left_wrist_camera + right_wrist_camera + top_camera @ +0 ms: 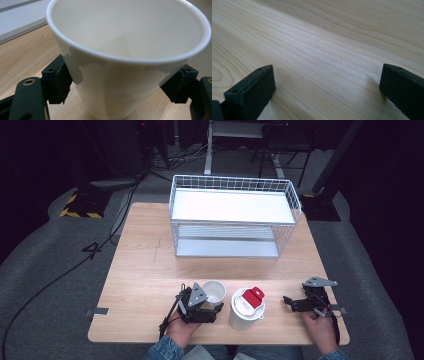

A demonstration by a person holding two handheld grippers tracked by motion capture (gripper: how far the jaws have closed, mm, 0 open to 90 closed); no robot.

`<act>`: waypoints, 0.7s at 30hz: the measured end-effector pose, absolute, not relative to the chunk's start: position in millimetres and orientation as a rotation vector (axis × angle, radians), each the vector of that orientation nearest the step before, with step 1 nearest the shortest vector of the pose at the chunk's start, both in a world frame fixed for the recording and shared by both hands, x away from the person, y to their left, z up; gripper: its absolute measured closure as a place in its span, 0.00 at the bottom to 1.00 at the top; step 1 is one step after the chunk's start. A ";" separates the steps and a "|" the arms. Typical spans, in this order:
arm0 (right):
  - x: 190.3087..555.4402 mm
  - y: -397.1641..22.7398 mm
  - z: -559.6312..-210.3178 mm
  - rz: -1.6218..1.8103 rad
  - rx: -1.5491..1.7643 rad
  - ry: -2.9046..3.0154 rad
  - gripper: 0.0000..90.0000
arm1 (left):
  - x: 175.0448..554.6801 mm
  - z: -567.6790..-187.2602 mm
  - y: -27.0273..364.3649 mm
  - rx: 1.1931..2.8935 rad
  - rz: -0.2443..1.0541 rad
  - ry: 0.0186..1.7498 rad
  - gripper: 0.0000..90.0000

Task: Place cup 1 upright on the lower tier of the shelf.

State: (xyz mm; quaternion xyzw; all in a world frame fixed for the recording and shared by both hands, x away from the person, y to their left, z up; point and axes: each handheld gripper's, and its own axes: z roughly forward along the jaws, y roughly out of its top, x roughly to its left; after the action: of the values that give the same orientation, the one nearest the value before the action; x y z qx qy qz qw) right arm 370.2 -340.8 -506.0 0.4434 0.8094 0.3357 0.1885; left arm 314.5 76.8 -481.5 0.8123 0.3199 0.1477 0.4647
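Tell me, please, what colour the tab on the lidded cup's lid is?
Red, best seen in the high view: the tab sits on the lidded cup.

Light wooden rectangular table [145, 265] across the middle of the frame. White wire two-tier basket shelf [233, 215] at upper centre, standing on the table's far half. White lidded paper cup with red flap [246, 307] at lower centre. Grey carpet floor [45, 270] around, black cable [55, 280] at left, yellow-black striped base [80, 205] at upper left.
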 end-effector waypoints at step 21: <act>371.0 -339.2 -506.0 0.942 1.250 2.274 0.00 | 309.6 -440.8 88.9 1.975 0.383 0.828 0.24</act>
State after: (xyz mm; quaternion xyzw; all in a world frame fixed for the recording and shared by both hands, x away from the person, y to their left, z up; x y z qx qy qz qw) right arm 371.0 -339.2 -506.0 0.4445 0.8089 0.3350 0.1893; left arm 309.6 88.9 -440.8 0.8040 0.3371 0.1558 0.4644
